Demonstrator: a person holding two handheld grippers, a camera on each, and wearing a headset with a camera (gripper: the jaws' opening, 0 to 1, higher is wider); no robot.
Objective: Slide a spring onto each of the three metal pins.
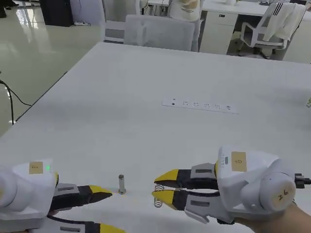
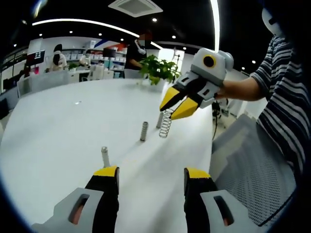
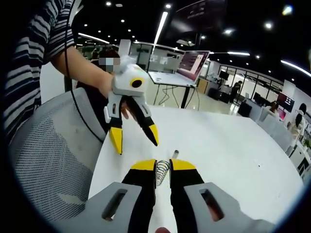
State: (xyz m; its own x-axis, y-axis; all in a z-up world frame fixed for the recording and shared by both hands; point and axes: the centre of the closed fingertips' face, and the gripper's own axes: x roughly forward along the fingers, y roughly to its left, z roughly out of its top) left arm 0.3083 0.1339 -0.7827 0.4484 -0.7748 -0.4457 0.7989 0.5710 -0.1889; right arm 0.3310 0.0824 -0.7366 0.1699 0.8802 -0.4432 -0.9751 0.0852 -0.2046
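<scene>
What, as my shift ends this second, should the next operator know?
Left gripper: open, empty, with a bare pin just ahead of it.
Right gripper: shut on a spring, close to the second pin and third pin.
Done: unclear; those two are too small to tell if sprung.
Left: seat the held spring, then any pin lacking one.

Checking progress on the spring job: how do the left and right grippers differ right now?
The left gripper has its jaws wide open and holds nothing; the right gripper is shut on a spring. In the head view, the left gripper lies to one side of a bare pin and the right gripper to the other. Both have yellow jaw tips.
</scene>
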